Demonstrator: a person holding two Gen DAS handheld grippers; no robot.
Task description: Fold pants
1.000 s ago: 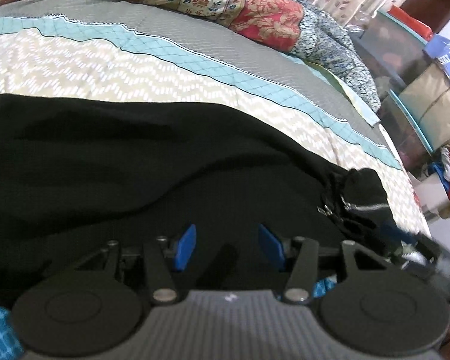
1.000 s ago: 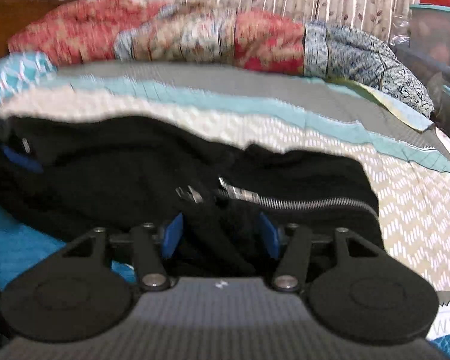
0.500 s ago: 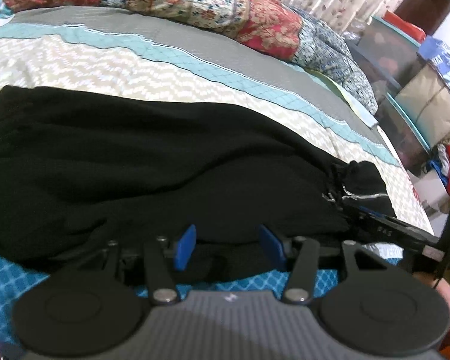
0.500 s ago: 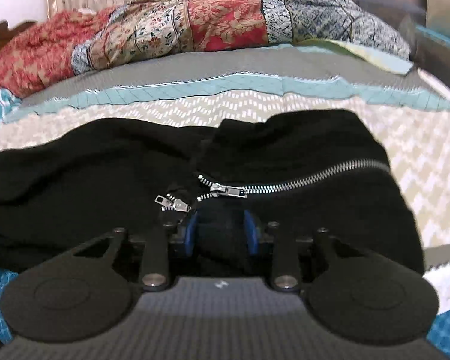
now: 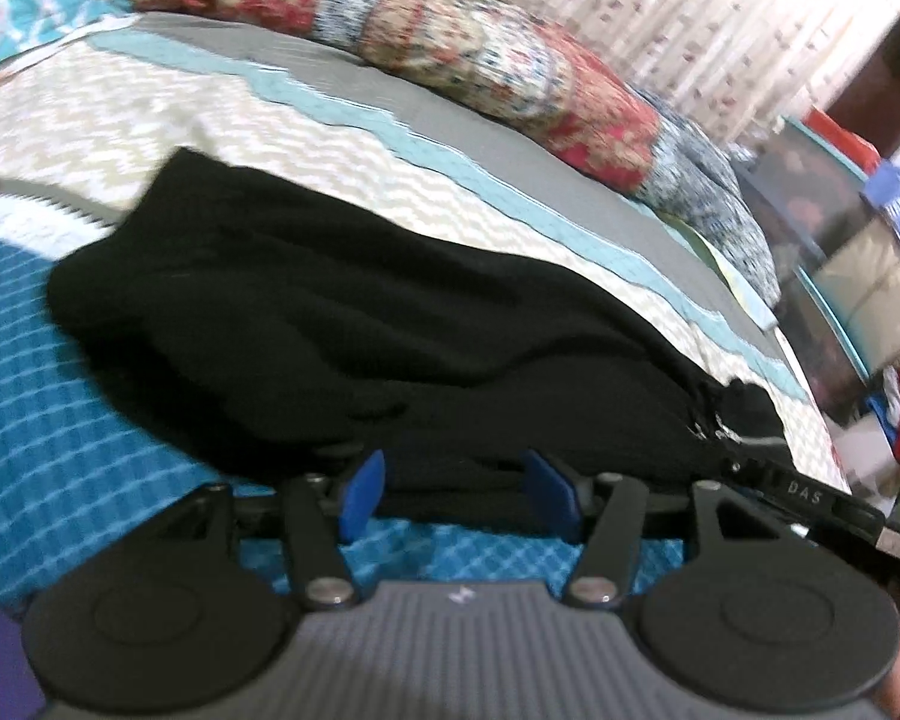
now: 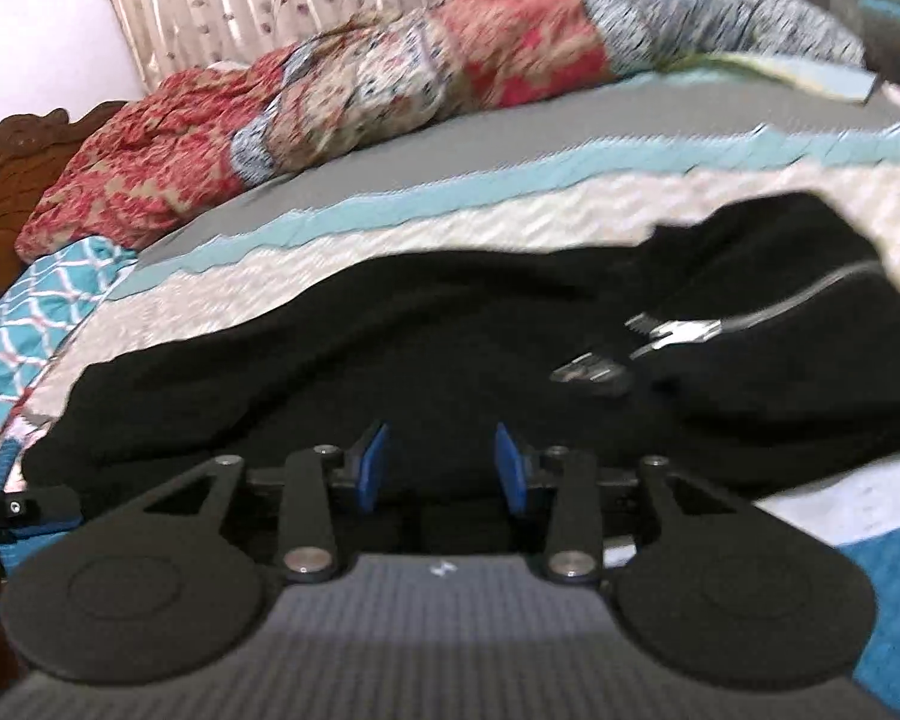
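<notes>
A: Entry, largest item first. The bed with its chevron cream, teal and grey quilt (image 5: 306,114) carries everything; a blue checked sheet (image 5: 60,396) covers the near edge.

B: And the garment?

A: The black knit pants with silver zippers (image 5: 342,324) lie across the near part of the bed in a long bunched band, partly on the quilt, partly on the blue sheet. In the right wrist view the zippered end (image 6: 684,333) sits right of centre. A second ago that cloth filled the bottom of my left view; now its near hem lies just ahead of the fingertips, with blue sheet showing beneath them.

B: Left hand-held gripper?

A: The left hand-held gripper (image 5: 459,495) is about half open and opening. Its blue pads (image 5: 363,495) stand either side of the hem, and I see no cloth pinched.

B: Right one?

A: The right hand-held gripper (image 6: 441,468) was clamped narrow on a fold half a second ago. Now its jaws are opening, black fabric between the pads but not visibly squeezed.

B: Meaning?

A: My judgement: both have let go after a fold or drag, so the pants rest freely. The band looks lumpy, so more smoothing or folding probably remains.
</notes>
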